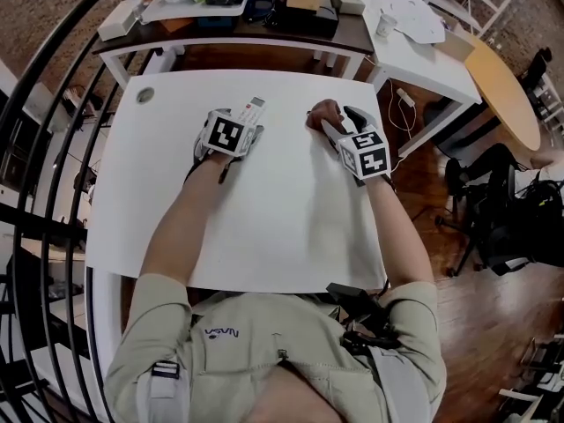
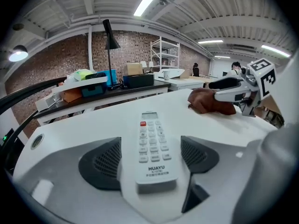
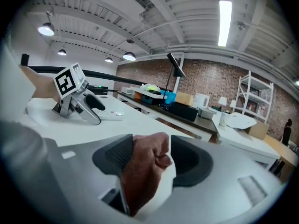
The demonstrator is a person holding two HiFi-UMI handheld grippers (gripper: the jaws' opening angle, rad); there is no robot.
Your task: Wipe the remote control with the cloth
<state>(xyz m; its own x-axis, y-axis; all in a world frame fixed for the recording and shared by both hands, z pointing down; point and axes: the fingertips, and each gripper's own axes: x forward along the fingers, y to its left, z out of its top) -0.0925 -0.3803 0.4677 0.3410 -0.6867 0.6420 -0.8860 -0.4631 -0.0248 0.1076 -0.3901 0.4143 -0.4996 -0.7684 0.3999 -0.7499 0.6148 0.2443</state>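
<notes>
A white remote control (image 1: 252, 110) (image 2: 153, 146) lies buttons up on the white table (image 1: 264, 227). It lies between the jaws of my left gripper (image 1: 240, 122) (image 2: 152, 157), which stands open with a gap on each side of it. A brown cloth (image 1: 323, 113) (image 3: 145, 167) sits bunched on the table to the right. Around it stands my right gripper (image 1: 335, 123) (image 3: 152, 158), open: the left pad is against the cloth and the right pad is clear of it. Each gripper view shows the other gripper across the table.
A round cable hole (image 1: 144, 95) is in the table's far left corner. Behind the table stands a dark desk (image 1: 352, 32) with boxes and trays. A white side table (image 1: 423, 60), a round wooden table (image 1: 507, 95) and a black chair (image 1: 493, 201) are at the right. A black railing (image 1: 53, 148) runs along the left.
</notes>
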